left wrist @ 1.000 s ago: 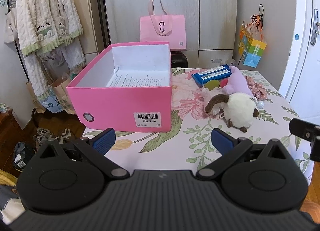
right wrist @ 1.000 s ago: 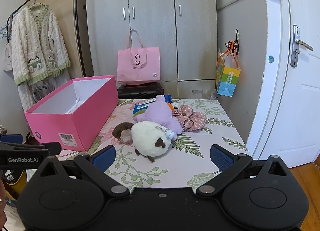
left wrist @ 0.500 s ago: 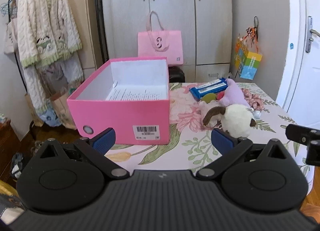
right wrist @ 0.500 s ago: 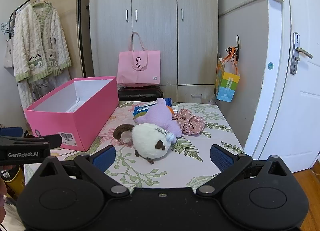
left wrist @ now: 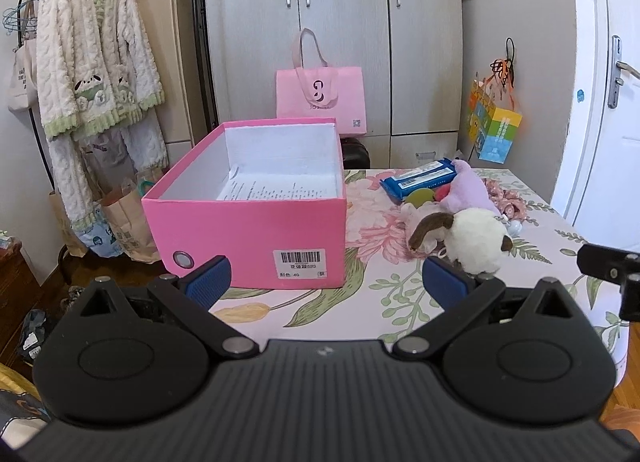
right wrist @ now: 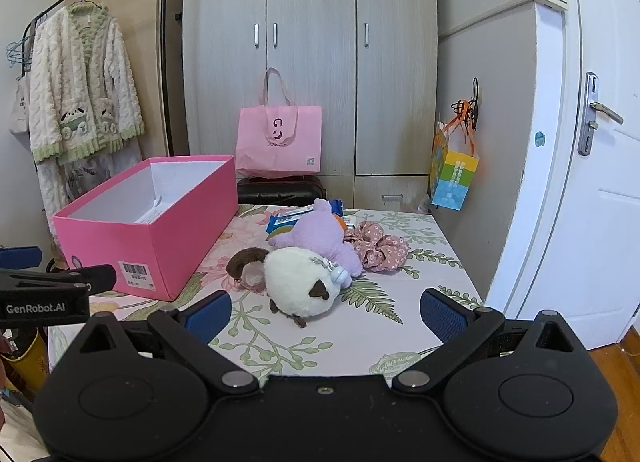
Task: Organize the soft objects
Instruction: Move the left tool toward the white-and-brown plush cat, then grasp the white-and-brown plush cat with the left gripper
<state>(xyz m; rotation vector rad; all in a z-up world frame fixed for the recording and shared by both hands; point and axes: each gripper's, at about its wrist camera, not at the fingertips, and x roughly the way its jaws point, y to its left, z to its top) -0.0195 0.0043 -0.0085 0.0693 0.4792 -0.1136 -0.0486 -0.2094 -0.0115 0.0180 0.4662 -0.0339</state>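
Note:
An open pink box (left wrist: 248, 227) (right wrist: 160, 229) stands on the left of the floral table (left wrist: 384, 298) (right wrist: 400, 334), holding only a printed sheet. To its right lie a white plush with brown ears (left wrist: 468, 240) (right wrist: 300, 282), a purple plush (left wrist: 466, 189) (right wrist: 320, 238), a pink floral scrunchie (right wrist: 380, 250) and a blue wipes pack (left wrist: 418, 181). My left gripper (left wrist: 326, 280) hangs open before the box's front. My right gripper (right wrist: 326, 310) is open too, just short of the white plush. Both hold nothing.
A pink tote bag (right wrist: 280, 141) sits on a black case by the wardrobe behind the table. A colourful gift bag (right wrist: 454, 173) hangs at the right. A rack with a fluffy cardigan (left wrist: 88, 69) stands left. A white door (right wrist: 600, 181) is to the right.
Both grippers have drawn back and tilted up a little, so the table, box and plush toys look smaller and lower in view. Nothing on the table has moved.

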